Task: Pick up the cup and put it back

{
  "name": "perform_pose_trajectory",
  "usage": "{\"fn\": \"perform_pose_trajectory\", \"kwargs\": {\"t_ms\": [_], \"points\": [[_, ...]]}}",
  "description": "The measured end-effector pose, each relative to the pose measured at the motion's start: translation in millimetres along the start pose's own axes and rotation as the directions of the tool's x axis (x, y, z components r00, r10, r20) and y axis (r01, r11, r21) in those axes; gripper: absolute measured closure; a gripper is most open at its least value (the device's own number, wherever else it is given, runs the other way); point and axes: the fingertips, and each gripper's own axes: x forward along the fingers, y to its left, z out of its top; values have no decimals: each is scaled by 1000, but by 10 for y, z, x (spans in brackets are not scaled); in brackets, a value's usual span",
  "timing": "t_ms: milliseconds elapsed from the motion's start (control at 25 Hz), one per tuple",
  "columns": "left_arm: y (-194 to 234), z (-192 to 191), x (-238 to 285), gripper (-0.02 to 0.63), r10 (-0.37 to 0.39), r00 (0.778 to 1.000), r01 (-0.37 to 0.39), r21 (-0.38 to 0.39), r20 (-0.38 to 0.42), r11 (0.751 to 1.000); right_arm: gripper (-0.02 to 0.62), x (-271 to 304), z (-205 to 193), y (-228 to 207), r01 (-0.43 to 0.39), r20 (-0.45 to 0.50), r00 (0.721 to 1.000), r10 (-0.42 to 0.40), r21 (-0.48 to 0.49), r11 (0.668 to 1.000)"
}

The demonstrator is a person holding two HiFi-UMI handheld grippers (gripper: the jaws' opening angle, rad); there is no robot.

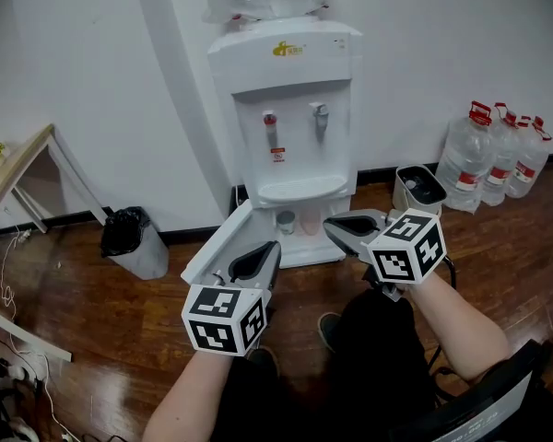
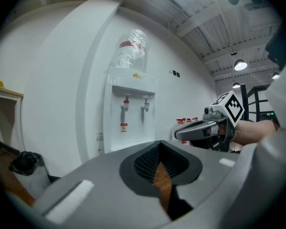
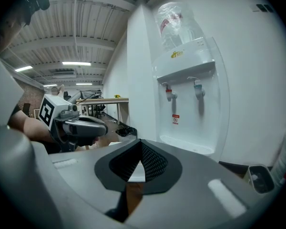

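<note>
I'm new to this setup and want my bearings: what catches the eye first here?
A white water dispenser stands centre against the wall, its lower door open on two cups. In front, the left gripper and right gripper both point at it, holding nothing. Red-capped water jugs cluster by the wall, right.

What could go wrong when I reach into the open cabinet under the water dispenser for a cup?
Two cups, a grey cup and a pinkish cup, stand close together, so gripping one may topple the other. The open cabinet door lies right beside the left gripper, which could bump it. The right gripper is shut and must open first.
</note>
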Motion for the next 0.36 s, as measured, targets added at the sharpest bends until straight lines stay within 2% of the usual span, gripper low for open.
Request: {"fn": "perform_pose_trajectory", "kwargs": {"t_ms": [360], "points": [[42, -18, -32, 419, 4, 1000, -4, -12, 2, 1000, 595, 41, -7, 17, -9, 0, 1000, 9, 2, 1000]]}}
